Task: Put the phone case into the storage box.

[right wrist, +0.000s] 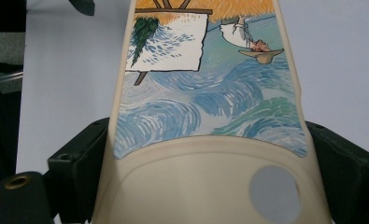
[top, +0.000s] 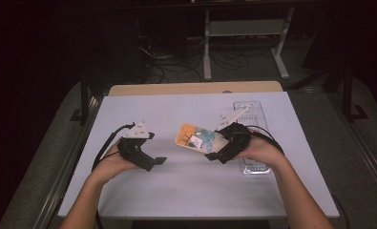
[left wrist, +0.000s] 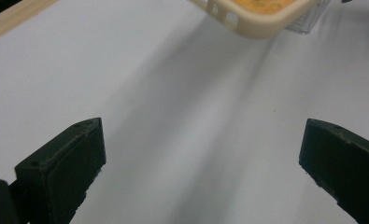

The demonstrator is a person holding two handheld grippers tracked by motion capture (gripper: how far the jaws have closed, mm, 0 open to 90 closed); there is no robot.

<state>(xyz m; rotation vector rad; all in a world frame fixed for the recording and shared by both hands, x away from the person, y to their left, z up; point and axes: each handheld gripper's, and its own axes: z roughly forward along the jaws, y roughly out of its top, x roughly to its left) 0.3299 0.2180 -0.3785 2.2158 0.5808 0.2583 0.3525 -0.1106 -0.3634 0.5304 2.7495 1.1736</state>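
A cream phone case [top: 198, 137] with a painted picture of blue swirls and orange hangs a little above the white table top [top: 191, 191], near the middle. My right gripper [top: 216, 147] is shut on its near end. In the right gripper view both jaws of my right gripper [right wrist: 205, 158] press the long sides of the phone case [right wrist: 205, 107], beside a round hole. My left gripper [top: 156, 162] hovers to the left, open and apart from the case. The left gripper view has my left gripper [left wrist: 203, 158] wide over bare table, with a corner of the phone case [left wrist: 257, 18] ahead.
A clear plastic tray [top: 253, 114] lies at the right of the table, partly under the right hand. The table's wooden far edge [top: 195, 88] shows beyond the white sheet. Behind it stand dark floor, cables and a white frame [top: 246, 28].
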